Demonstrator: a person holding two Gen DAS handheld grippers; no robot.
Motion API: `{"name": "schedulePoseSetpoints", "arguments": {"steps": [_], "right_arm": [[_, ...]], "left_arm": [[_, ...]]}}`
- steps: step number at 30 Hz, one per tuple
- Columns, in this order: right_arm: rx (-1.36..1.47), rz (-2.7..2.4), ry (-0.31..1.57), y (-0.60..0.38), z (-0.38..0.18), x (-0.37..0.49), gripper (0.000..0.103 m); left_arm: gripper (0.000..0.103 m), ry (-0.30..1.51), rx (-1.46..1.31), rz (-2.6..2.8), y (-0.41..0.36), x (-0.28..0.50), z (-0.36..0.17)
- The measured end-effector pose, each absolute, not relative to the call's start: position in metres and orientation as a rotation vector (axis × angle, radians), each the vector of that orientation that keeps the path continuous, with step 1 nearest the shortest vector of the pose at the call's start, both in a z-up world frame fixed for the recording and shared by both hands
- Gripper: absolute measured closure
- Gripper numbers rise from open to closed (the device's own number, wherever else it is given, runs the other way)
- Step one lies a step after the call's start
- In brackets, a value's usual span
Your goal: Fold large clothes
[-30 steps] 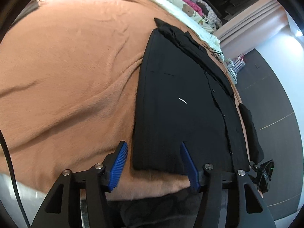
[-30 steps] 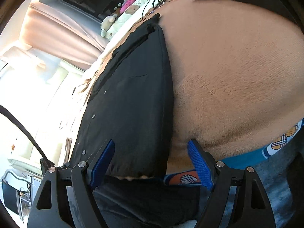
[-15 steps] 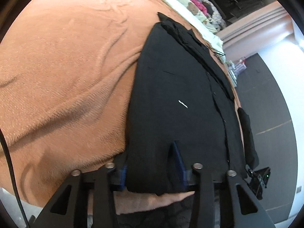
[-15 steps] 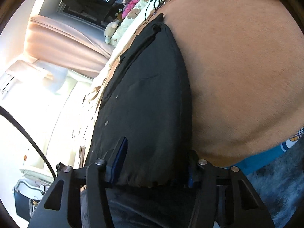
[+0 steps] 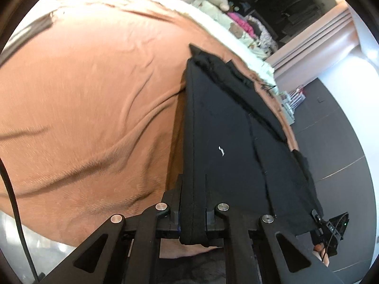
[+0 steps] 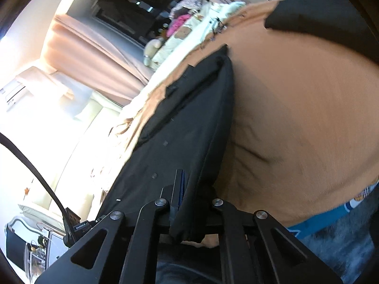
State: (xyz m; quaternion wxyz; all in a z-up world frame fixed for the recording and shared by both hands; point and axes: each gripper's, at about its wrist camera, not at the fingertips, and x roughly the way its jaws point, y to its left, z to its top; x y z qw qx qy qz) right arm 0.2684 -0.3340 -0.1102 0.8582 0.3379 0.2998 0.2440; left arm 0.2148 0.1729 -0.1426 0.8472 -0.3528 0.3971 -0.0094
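Note:
A black buttoned garment (image 5: pixel 232 137) lies lengthwise on a brown blanket (image 5: pixel 90 99), its collar end far away. My left gripper (image 5: pixel 193 189) is shut on the garment's near left hem corner and lifts it off the blanket. In the right wrist view the same garment (image 6: pixel 189 123) stretches away, and my right gripper (image 6: pixel 193 189) is shut on its near right hem corner. The near edge hangs bunched between the jaws of each gripper. The right gripper also shows at the lower right of the left wrist view (image 5: pixel 331 232).
Another dark cloth (image 6: pixel 327 21) lies on the blanket at the far right. A pale bedcover with soft toys and clothes (image 5: pixel 234 23) runs along the far side. Curtains (image 6: pixel 94 54) hang behind. A blue patterned sheet edge (image 6: pixel 355 203) shows at the near bed edge.
Both grippers went from open beside the near hem to shut on its corners. The hem has since risen off the blanket.

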Motion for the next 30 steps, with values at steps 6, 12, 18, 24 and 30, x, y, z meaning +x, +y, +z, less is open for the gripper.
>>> {"name": "schedulePoseSetpoints", "arguments": {"steps": [6,12,18,24,30], "right_arm": [[0.680,0.557,0.567,-0.337,-0.098,0.248,0.099],[0.657,0.607,0.528,-0.347,-0.092,0.221,0.099],[0.634,0.653,0.496,-0.355,-0.096,0.209,0.099],[0.621,0.684,0.487,-0.363,-0.095,0.200,0.099],[0.603,0.702,0.478,-0.367,-0.090,0.196,0.099]], "left_arm": [[0.092,0.756,-0.754,-0.041,0.181,0.187,-0.104],[0.093,0.690,-0.742,-0.056,0.184,0.154,-0.065],[0.093,0.634,-0.733,-0.056,0.184,0.117,-0.034],[0.092,0.605,-0.705,-0.062,0.171,0.081,-0.014],[0.092,0.576,-0.705,-0.051,0.163,0.048,-0.005]]}}
